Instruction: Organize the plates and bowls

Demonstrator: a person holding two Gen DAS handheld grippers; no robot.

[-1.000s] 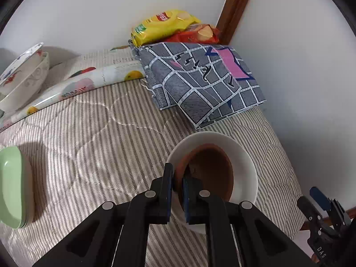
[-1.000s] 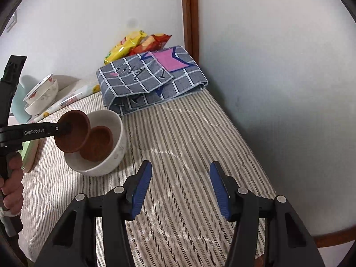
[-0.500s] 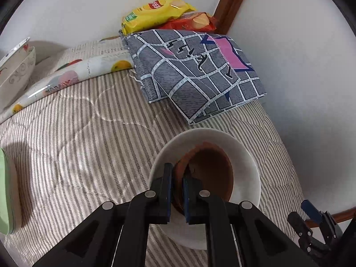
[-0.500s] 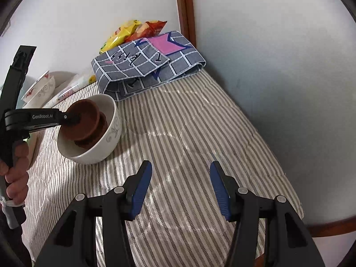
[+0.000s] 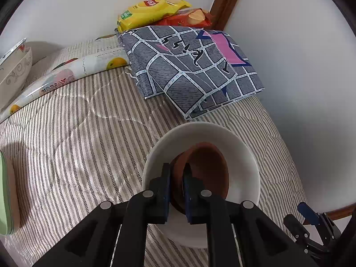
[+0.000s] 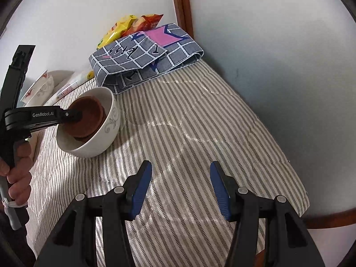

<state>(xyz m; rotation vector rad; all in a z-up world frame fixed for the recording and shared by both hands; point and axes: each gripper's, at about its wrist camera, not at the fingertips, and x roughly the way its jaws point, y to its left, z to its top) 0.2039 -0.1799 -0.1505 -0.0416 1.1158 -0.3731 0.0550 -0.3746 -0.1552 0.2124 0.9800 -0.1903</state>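
My left gripper (image 5: 176, 175) is shut on the rim of a small brown bowl (image 5: 207, 171). It holds that bowl tilted inside a large white bowl (image 5: 242, 155) on the striped cloth. In the right wrist view the brown bowl (image 6: 89, 115) lies on another brown bowl in the white bowl (image 6: 106, 133), with the left gripper (image 6: 75, 115) at its rim. My right gripper (image 6: 181, 184) is open and empty above the cloth, to the right of the white bowl.
A folded grey checked cloth (image 5: 191, 66) and snack bags (image 5: 153, 9) lie at the back by the wall. Patterned white bowls (image 5: 13, 66) stand at the far left. Green plates (image 5: 6, 191) sit at the left edge. A fruit-print roll (image 5: 66, 75) lies behind.
The left gripper has carried the brown bowl down into the white bowl, onto the brown bowl lying there. The right gripper has stayed open and moved little.
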